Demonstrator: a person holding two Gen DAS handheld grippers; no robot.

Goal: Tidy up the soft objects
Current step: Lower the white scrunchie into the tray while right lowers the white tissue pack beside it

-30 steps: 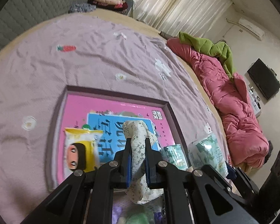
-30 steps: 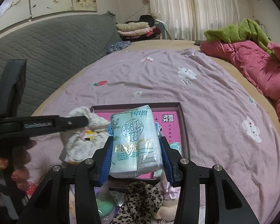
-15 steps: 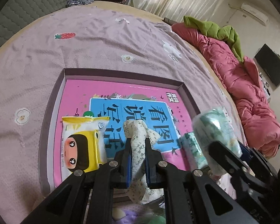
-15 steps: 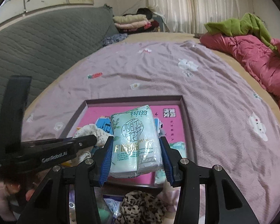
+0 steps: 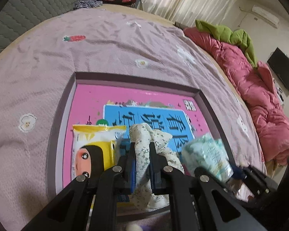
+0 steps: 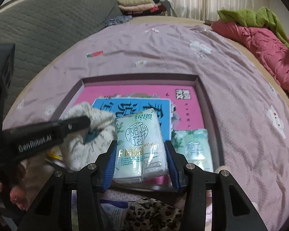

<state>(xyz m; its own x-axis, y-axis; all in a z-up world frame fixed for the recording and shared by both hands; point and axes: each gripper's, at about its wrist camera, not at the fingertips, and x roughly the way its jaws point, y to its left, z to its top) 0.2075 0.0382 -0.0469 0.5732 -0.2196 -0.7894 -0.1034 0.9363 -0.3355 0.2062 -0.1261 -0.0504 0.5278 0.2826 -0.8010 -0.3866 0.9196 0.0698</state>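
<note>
Both grippers have sunk toward the tray [image 5: 54, 130] since the earlier frame. I see my left gripper [image 5: 142, 165] pinching the floral cloth [image 5: 142, 146], which hangs over the tray's pink floor. My right gripper [image 6: 140, 163] clamps a green tissue pack [image 6: 139, 140]. At 9 o'clock of the cloth lies a yellow packet [image 5: 94, 144]; another tissue pack [image 6: 192, 148] sits at 3 o'clock. Far tray half is bare, bedsheet [image 5: 125, 44] open beyond its rim.

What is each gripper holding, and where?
Left gripper: floral cloth, pinched mid-length. Right gripper: green tissue pack, clamped by its lower sides.
</note>
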